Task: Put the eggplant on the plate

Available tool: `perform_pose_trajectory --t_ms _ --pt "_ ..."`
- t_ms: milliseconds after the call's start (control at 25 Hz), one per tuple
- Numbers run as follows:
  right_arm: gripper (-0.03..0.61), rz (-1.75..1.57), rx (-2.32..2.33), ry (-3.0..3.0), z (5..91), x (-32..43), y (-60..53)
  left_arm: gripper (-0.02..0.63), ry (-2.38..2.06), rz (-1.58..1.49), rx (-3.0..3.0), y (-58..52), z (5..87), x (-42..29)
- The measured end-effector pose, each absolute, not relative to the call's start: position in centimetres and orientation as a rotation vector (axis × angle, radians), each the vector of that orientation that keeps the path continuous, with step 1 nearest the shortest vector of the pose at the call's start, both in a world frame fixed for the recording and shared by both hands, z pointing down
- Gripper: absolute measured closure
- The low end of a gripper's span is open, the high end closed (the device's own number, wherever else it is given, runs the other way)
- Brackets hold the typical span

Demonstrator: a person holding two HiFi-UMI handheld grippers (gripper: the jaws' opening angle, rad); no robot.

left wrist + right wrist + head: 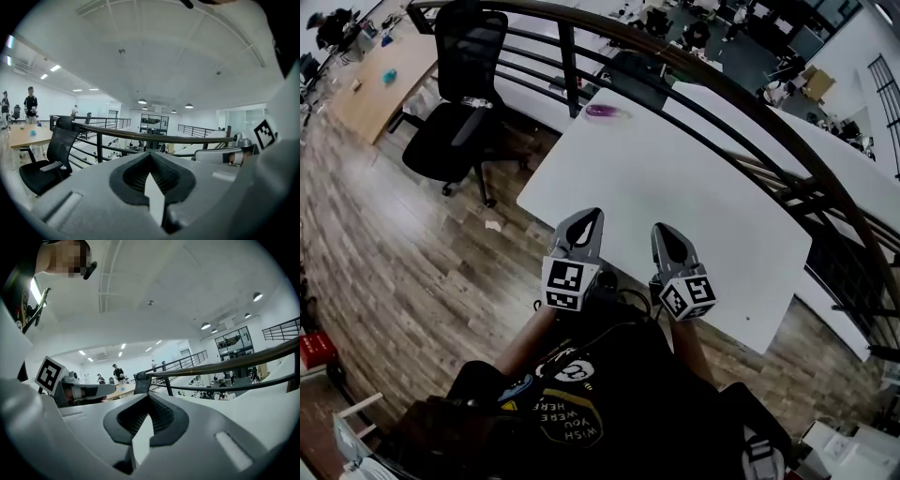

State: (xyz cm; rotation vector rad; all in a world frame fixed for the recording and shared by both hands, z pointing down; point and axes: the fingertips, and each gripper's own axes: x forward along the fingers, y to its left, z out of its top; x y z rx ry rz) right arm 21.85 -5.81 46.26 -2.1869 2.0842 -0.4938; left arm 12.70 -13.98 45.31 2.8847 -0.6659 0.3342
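the eggplant [607, 112] lies at the table's [694, 187] far edge, well apart from the left gripper [585, 225] and right gripper [672, 242], both pressed together with nothing in them; it looks light, smooth, probably slippery and a bit soft, so I'd pinch it gently across the fat middle.

The eggplant [607, 112] lies at the far edge of the table [675, 187] (chair [459, 112] to its left).

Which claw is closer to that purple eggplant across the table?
Left, slightly. The left claw is nearly in line with the eggplant; the right claw sits further right. Both are far off.
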Motion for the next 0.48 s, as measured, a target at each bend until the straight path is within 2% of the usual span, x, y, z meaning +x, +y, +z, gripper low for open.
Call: perform_pose_trajectory --t_ms 480 --pt "0.577 -0.487 -2.092 2.155 45.8 17.3 -5.3 0.609 -0.661 0.335 2.920 -12.3 44.9 9.9"
